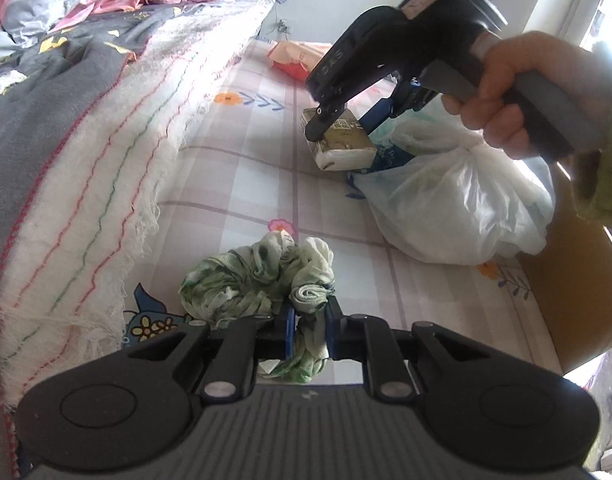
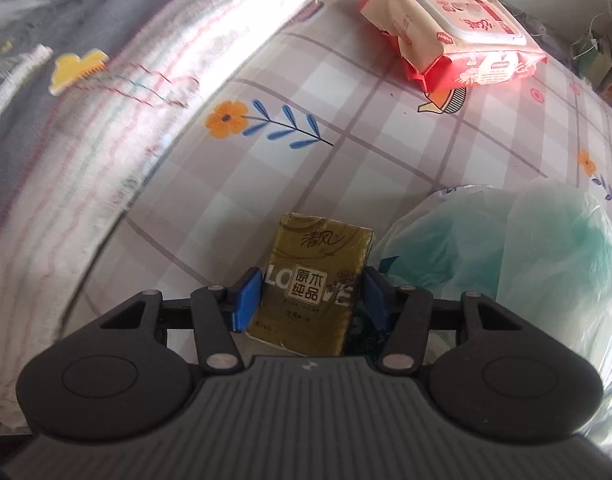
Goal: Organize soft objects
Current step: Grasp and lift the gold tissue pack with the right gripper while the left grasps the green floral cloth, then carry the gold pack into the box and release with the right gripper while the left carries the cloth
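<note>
A bed with a plaid, flower-printed sheet is carrying everything here. Nearest, the left gripper is clenching the green-and-white cloth, a fold pinched between its blue pads; judging by the loose bunch trailing ahead, lifting slowly should be keeping it from snagging. Farther on, the right gripper is straddling the gold tissue pack, its 2 pads at the pack's sides; whether they are pressing I cannot tell. Squeezing squarely across the pack's middle is likely the safest. A white plastic bag is crowding the right pad. A fringed blanket is bordering the left, and wipes are lying beyond.
</note>
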Tool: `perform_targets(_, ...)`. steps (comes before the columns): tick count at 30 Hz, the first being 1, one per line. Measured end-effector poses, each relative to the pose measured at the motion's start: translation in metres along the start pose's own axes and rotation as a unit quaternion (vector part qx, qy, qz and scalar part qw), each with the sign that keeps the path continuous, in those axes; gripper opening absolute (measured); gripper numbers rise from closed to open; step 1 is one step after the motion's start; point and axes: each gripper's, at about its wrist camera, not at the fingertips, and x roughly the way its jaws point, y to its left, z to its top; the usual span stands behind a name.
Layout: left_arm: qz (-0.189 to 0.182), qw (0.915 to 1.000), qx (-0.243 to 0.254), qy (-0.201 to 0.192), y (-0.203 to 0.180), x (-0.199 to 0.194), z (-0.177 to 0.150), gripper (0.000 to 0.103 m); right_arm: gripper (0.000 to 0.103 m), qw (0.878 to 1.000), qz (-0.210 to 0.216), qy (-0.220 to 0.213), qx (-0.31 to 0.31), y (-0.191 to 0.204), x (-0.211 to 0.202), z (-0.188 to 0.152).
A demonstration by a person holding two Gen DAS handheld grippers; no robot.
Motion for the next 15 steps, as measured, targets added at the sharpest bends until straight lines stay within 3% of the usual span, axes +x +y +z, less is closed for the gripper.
perform_targets(5,-0.002,0.9999,-0.007,-0.014,-0.001,-0.013,0.006,0.014,0.053,0.995,0.087,-0.041,0.039,-0.016,-0.037,-0.008)
perform_targets(10,-0.037,0.9983,-0.018,-0.042,-0.009,-0.039,0.018,0.014,0.053,0.975,0.184,-0.085,0.093,-0.046,-0.093,-0.028)
perform_targets(15,-0.101,0.9927,-0.02,-0.063,-0.024,-0.058,0.034,0.014,0.053,0.958,0.211,-0.15,0.121,-0.092,-0.17,-0.074)
